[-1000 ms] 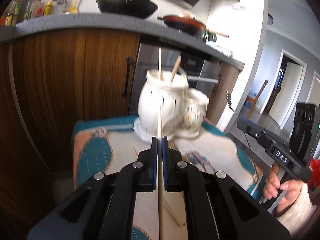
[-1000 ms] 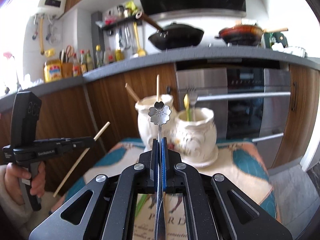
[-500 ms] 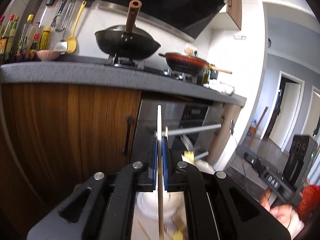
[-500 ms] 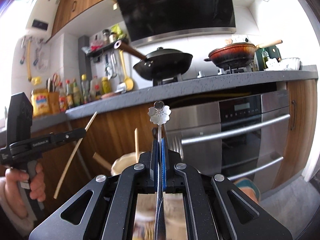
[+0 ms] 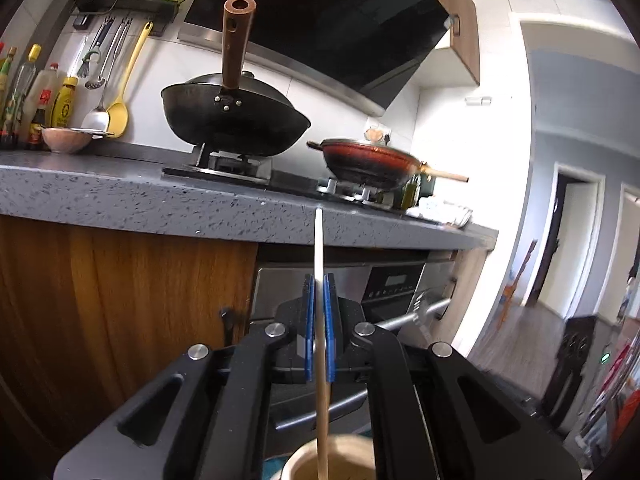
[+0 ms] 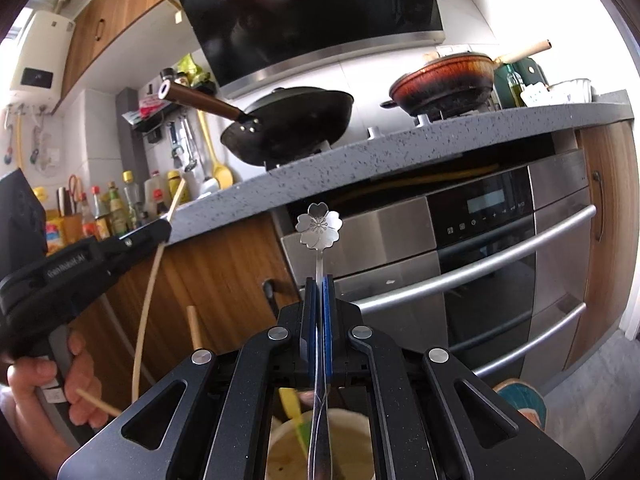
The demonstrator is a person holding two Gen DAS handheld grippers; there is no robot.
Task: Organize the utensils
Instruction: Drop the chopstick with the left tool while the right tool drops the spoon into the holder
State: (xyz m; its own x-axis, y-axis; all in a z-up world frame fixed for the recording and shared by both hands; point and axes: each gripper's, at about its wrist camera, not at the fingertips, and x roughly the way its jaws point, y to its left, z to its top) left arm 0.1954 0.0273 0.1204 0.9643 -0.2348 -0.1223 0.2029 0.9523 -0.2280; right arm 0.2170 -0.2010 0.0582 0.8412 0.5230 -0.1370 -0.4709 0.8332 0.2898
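Chopstick stands upright at the centre of the left view, clamped between the blue pads of the left gripper, its lower end over a pale jar at the bottom edge. It looks light, stiff and smooth, so a mid-shaft grip seems safest. In the right view the right gripper is closed on a thin metal spoon, flower end up, above another jar; this handle probably slips easily.

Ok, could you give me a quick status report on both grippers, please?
Left gripper shut on chopstick, above a jar. Right gripper shut on flower-ended utensil, over jar mouth. Nothing blocking either.
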